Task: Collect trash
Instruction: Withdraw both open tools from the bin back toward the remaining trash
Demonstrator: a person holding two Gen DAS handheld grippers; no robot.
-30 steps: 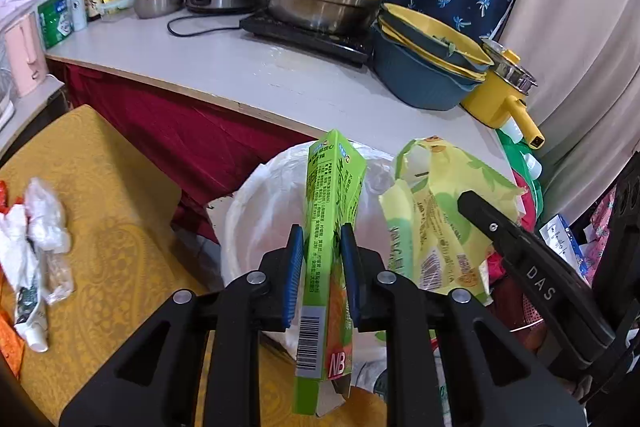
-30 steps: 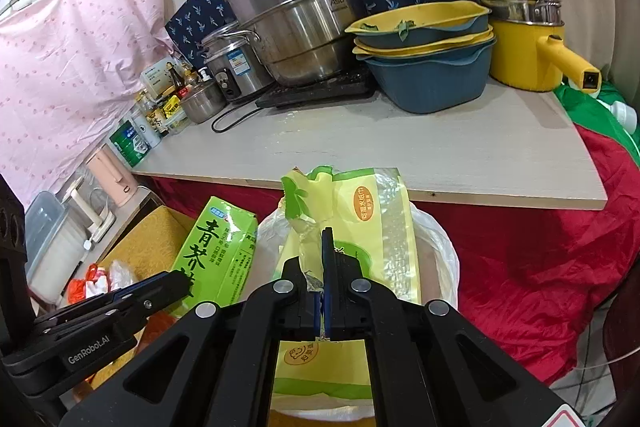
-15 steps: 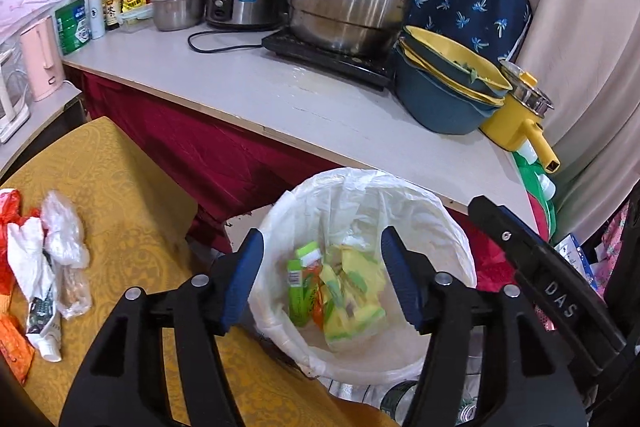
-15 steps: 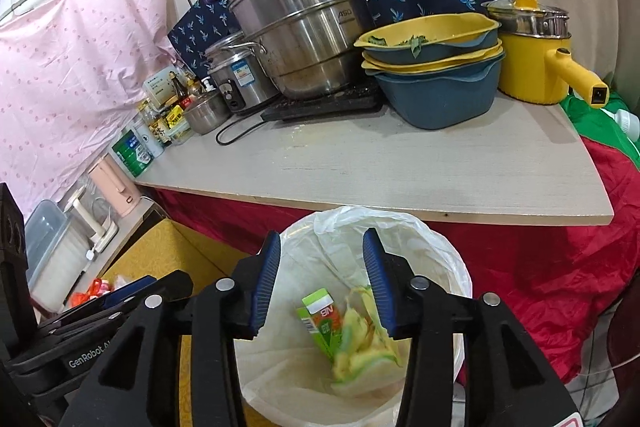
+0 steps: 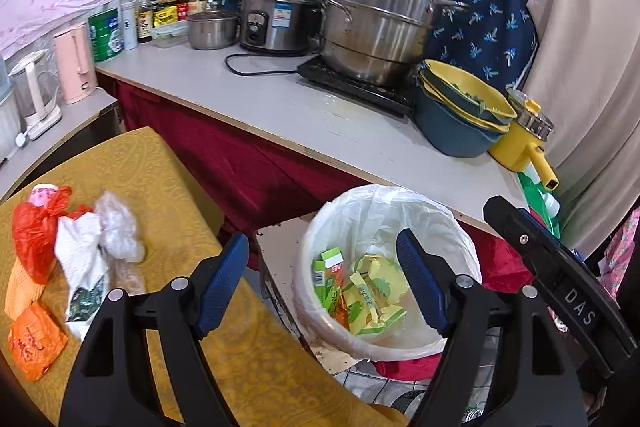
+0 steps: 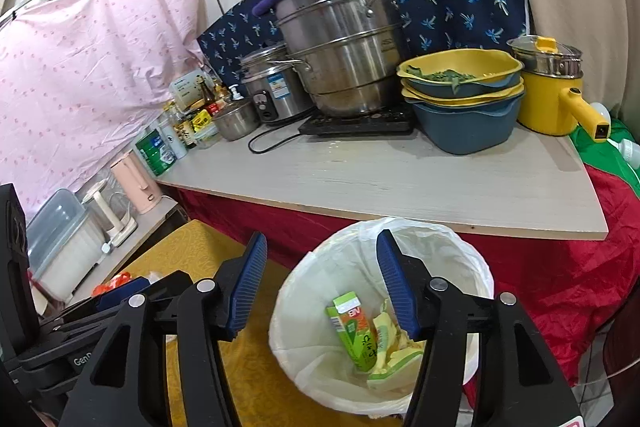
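while both jaws have just been opening with nothing between them, the left gripper and right gripper hang wide apart above the bin, where the green carton and yellow wrapper lie.

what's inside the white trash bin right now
Inside the bag-lined white trash bin lie a green carton and a crumpled yellow-green snack wrapper, leaning together near the bottom. Whatever lies beneath them is covered and cannot be seen.

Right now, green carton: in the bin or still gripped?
In the bin. The green carton lies inside the white-lined bin beside the yellow wrapper; left gripper and right gripper are open, empty.
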